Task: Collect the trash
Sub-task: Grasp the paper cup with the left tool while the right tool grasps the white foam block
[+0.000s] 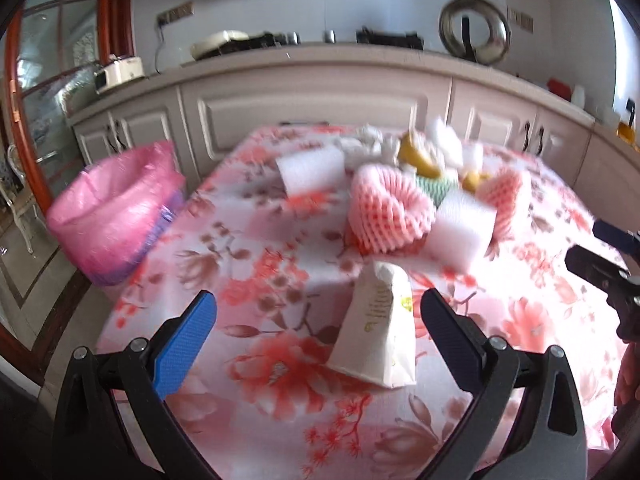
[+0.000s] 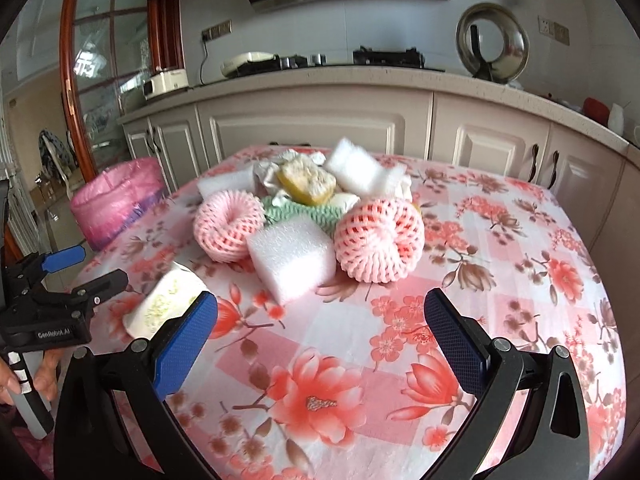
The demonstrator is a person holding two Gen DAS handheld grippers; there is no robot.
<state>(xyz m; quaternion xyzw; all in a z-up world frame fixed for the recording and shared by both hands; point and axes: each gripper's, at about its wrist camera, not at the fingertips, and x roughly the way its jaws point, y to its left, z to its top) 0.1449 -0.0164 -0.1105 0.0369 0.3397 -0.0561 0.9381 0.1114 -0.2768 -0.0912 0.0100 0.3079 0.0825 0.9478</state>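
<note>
Both tools, left [image 1: 318, 316] and right [image 2: 320, 316], gape wide; "GenRobot.AI" marks the left; packet [image 1: 374, 332] print unreadable.

Ahead of the fingers [image 2: 188, 344], textured blue pads, lie foam-net sleeves [image 2: 379, 240] and matt foam blocks [image 2: 292, 260]. The desk [image 2: 520, 248] wears glossy floral cloth; the pouch [image 1: 376, 332] between them looks like paper, though blurred.

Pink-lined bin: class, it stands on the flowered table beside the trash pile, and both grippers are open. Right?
Not quite. The pink-lined bin stands on the floor beside the table, as the left wrist view shows. Both grippers, left gripper and right gripper, are open.
</note>
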